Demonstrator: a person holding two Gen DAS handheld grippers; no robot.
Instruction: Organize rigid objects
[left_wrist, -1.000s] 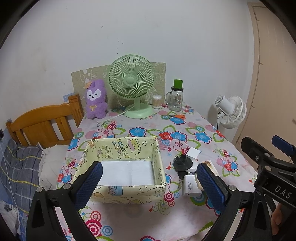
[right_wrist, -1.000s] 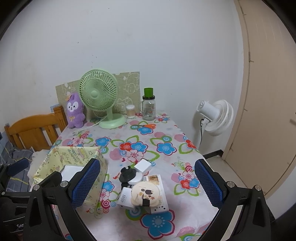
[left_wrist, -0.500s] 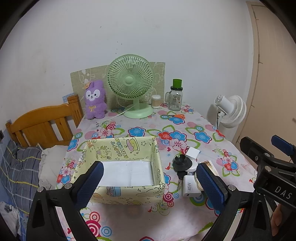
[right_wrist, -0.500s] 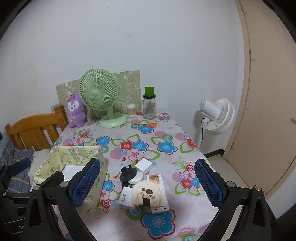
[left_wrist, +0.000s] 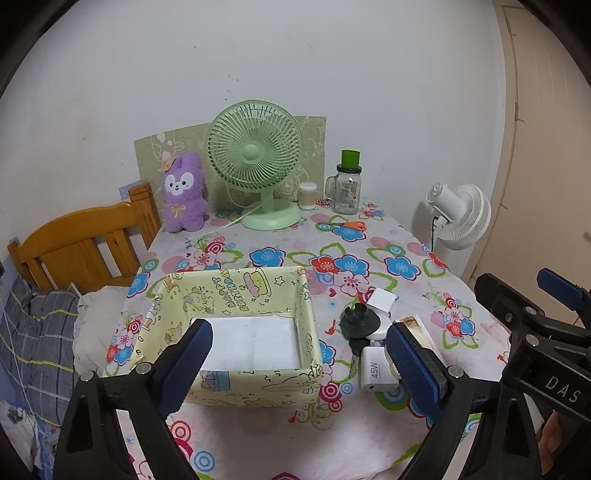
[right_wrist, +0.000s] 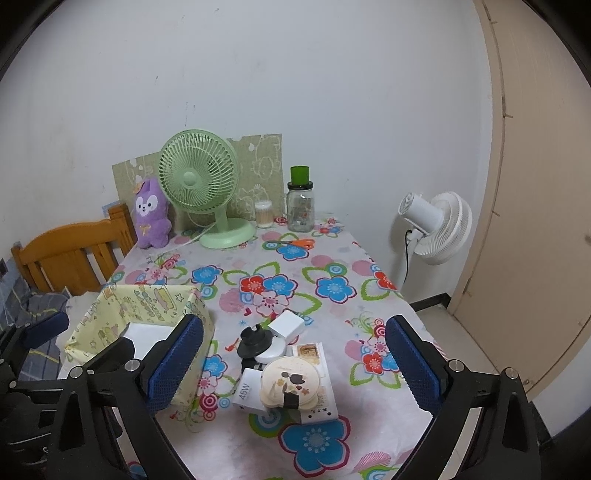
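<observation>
A yellow patterned box (left_wrist: 236, 302) with a white bottom stands open on the flowered table; it also shows in the right wrist view (right_wrist: 155, 302). Right of it lies a pile of small rigid things: a white 45W charger (right_wrist: 248, 395), a round cream compact (right_wrist: 290, 384), a black round holder (right_wrist: 255, 341), a white cube plug (right_wrist: 286, 324) and a flat card box (right_wrist: 317, 402). My left gripper (left_wrist: 299, 363) is open and empty, held above the box's near side. My right gripper (right_wrist: 291, 363) is open and empty, above the pile.
At the table's back stand a green desk fan (left_wrist: 258, 166), a purple plush rabbit (left_wrist: 183, 192), a jar with a green lid (left_wrist: 347, 184), a cotton-swab tub (left_wrist: 307, 195) and orange scissors (left_wrist: 347, 225). A wooden bed frame (left_wrist: 85, 240) is left, a white floor fan (left_wrist: 458, 214) right.
Both grippers have drifted slightly back and up, so the table sits a little lower in view. Nothing on the table has moved.
</observation>
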